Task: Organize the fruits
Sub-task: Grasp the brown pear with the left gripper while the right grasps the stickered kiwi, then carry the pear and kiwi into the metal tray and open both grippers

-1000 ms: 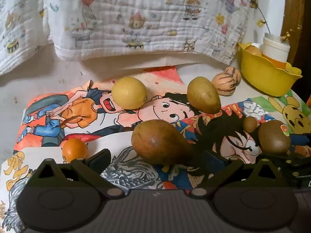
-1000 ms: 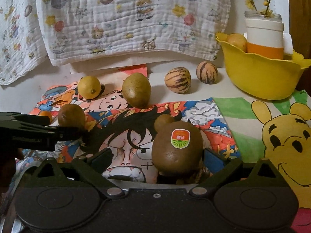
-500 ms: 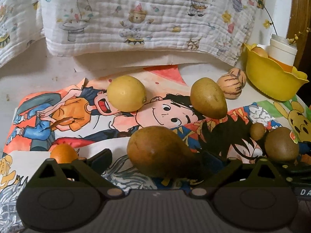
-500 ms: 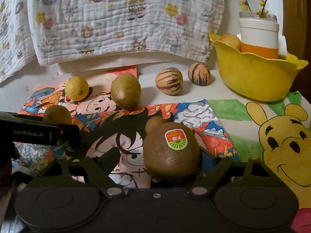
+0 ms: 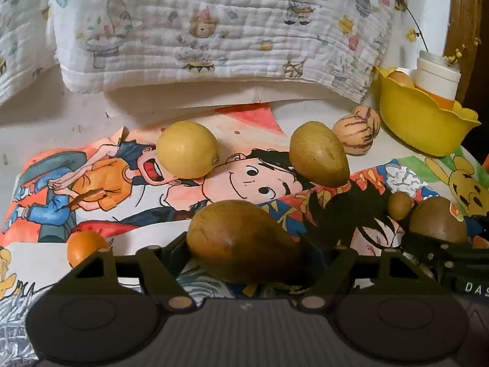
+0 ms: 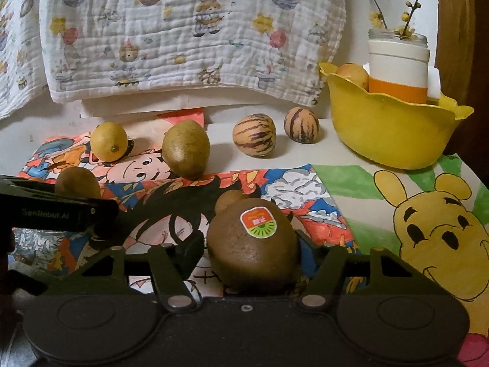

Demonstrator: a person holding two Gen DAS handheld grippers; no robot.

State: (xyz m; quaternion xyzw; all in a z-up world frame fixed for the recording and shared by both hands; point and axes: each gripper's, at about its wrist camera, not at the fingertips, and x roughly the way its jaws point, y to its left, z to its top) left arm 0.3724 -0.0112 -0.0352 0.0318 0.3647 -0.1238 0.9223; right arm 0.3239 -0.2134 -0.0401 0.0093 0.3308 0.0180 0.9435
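Observation:
A brown pear (image 5: 244,244) lies lengthwise between the fingers of my left gripper (image 5: 256,253). The jaws are closing on it, the left pad at its fat end and the right pad just off its neck. In the right wrist view a kiwi (image 6: 253,244) with a red-green sticker sits between the fingers of my right gripper (image 6: 249,250). Those jaws are closing too, with thin gaps still showing at the pads. Both fruits rest on the cartoon-printed cloth (image 5: 250,180). A yellow bowl (image 6: 391,134) at the back right holds one pale fruit (image 6: 353,75).
Loose on the cloth lie a lemon (image 5: 187,150), a green-brown oval fruit (image 5: 318,154), two striped melons (image 6: 253,134), a small orange fruit (image 5: 85,244) and a small brown fruit (image 6: 229,198). A white-and-orange jar (image 6: 397,64) stands behind the bowl. A quilted cloth (image 6: 183,30) hangs at the back.
Both grippers' fingers have come inward around their fruits, the left around the pear and the right around the kiwi. The fruits still rest on the cloth.

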